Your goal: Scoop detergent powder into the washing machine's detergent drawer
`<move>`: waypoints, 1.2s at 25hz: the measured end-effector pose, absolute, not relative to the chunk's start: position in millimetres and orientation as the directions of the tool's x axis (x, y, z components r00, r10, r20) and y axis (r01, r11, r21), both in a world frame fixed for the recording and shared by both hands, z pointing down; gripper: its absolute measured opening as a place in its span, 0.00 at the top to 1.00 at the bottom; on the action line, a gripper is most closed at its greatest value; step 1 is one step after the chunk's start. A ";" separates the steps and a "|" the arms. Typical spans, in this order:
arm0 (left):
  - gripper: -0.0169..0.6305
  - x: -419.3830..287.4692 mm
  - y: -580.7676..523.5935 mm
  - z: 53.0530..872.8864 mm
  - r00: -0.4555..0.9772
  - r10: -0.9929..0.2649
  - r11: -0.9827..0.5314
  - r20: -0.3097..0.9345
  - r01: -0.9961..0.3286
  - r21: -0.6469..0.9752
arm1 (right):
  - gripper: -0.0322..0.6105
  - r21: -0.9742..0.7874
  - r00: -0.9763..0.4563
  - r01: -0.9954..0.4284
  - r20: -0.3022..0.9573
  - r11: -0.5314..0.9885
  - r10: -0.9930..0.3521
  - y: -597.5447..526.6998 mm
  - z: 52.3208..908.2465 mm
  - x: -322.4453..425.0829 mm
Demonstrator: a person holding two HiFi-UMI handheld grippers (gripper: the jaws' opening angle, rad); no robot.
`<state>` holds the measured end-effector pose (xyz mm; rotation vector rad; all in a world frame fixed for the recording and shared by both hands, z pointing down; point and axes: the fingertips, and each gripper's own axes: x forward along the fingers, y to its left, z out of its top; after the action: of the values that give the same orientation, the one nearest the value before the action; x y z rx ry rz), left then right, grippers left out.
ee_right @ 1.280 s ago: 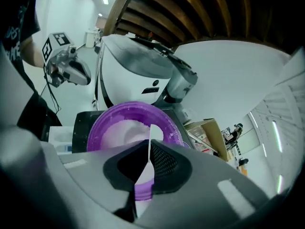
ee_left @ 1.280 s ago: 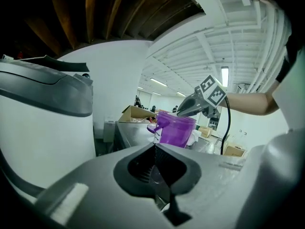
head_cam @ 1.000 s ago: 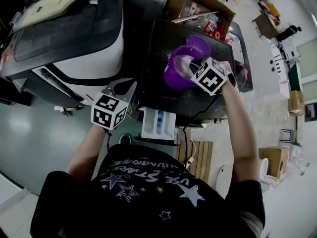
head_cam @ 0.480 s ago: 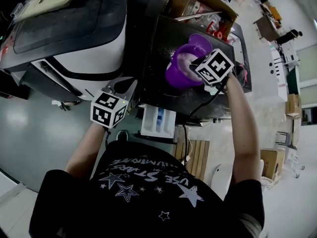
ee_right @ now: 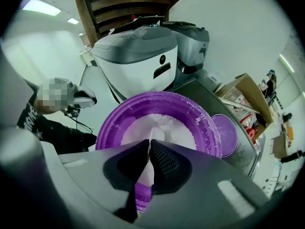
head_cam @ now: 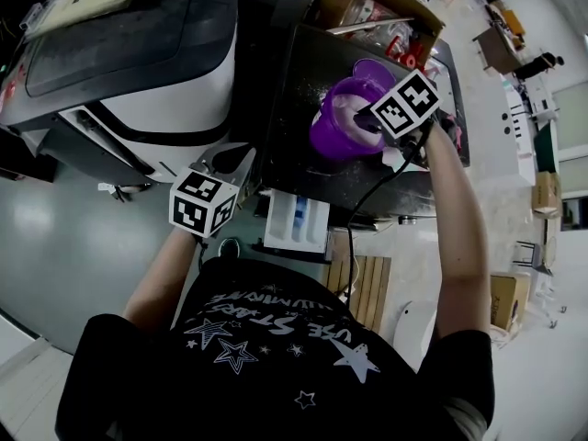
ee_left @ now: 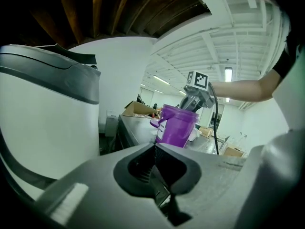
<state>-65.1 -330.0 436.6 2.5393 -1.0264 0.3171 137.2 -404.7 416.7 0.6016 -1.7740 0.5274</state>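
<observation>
A purple tub (head_cam: 333, 136) of white detergent powder (ee_right: 164, 125) stands on the dark washing machine top (head_cam: 292, 81). My right gripper (head_cam: 366, 119) reaches in over its rim. In the right gripper view its jaws (ee_right: 150, 142) are closed on a thin white scoop handle, and the scoop's end lies in the powder. The white detergent drawer (head_cam: 296, 223) is pulled out below the machine's front edge. My left gripper (head_cam: 230, 161) hangs left of the drawer, shut and empty, and the tub (ee_left: 175, 125) shows beyond it in the left gripper view.
The tub's purple lid (head_cam: 375, 70) lies behind it on the machine top. A cardboard box (head_cam: 367, 7) of packets stands at the back. A white and grey appliance (head_cam: 138, 72) fills the left. A black cable (head_cam: 367, 200) trails from my right gripper.
My right gripper has shifted farther back and to the right over the tub, its marker cube tilting. My left gripper has stayed where it was.
</observation>
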 end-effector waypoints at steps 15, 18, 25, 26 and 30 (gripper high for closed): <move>0.97 -59.1 -325.4 437.8 0.711 -0.608 -0.668 0.353 -0.698 0.256 | 0.89 -0.319 -0.425 -0.786 0.901 0.530 -0.088 -415.0 403.9 142.3; 0.97 -58.0 -323.5 437.8 0.710 -0.606 -0.669 0.358 -0.699 0.253 | 0.89 -0.376 -0.486 -0.792 0.865 0.481 -0.124 -412.6 397.2 146.4; 0.97 -50.4 -314.2 436.4 0.714 -0.595 -0.683 0.369 -0.692 0.236 | 0.89 -0.494 -0.607 -0.781 0.744 0.382 -0.278 -399.5 376.9 158.7; 0.97 -49.1 -312.5 436.1 0.714 -0.593 -0.685 0.371 -0.690 0.233 | 0.89 -0.512 -0.623 -0.774 0.722 0.373 -0.300 -396.8 373.7 160.0; 0.97 -43.5 -303.8 434.5 0.716 -0.587 -0.693 0.379 -0.686 0.222 | 0.89 -0.542 -0.657 -0.753 0.651 0.373 -0.380 -387.6 360.5 166.8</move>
<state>-43.5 -303.8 434.5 2.5741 -0.9910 0.3978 166.8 -387.6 360.5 0.9814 -2.2188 1.2028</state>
